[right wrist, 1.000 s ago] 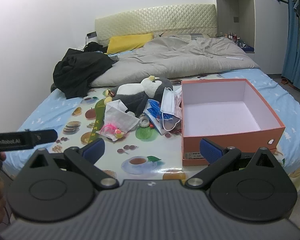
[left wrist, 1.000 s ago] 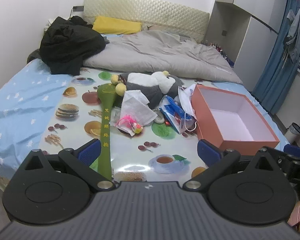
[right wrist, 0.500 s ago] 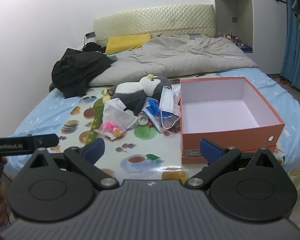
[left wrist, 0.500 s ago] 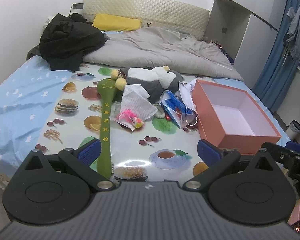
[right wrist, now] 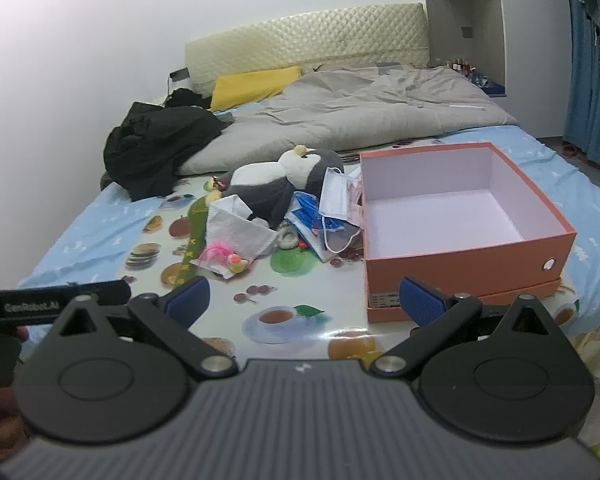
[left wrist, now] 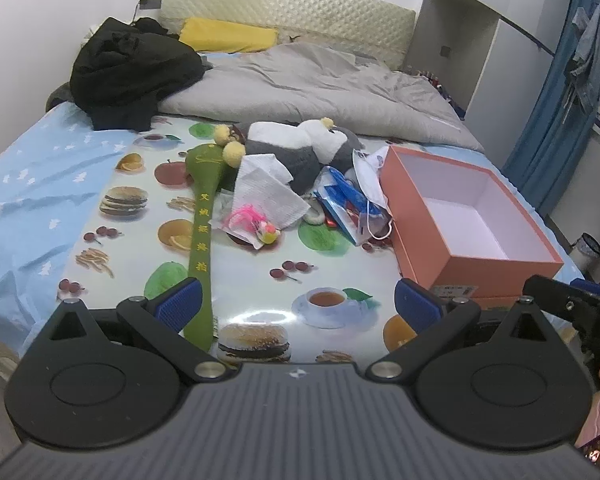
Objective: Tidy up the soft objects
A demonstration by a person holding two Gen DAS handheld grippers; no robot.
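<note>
A pile of soft things lies mid-bed on a fruit-print sheet (left wrist: 260, 280): a grey-and-white plush penguin (left wrist: 300, 148) (right wrist: 276, 184), a long green stuffed mallet (left wrist: 202, 216) (right wrist: 192, 236), a white cloth (left wrist: 266, 196) (right wrist: 236, 232), a pink fluffy toy (left wrist: 248, 216) (right wrist: 220, 254), a blue packet (left wrist: 344, 200) and a face mask (right wrist: 334, 196). An empty orange box (left wrist: 468, 216) (right wrist: 460, 216) stands open to their right. My left gripper (left wrist: 298, 304) and right gripper (right wrist: 306, 300) are both open and empty, near the bed's foot, short of the pile.
A grey duvet (left wrist: 308, 84), black clothes (left wrist: 132, 68) and a yellow pillow (left wrist: 228, 34) lie at the bed's head. Blue curtains (left wrist: 560, 92) hang at the right. A small bin (left wrist: 590, 248) stands on the floor right of the bed.
Both grippers have drifted slightly with the views shifting a little; the right one has moved closer to the bed. Nothing on the bed has moved and both stay open.
</note>
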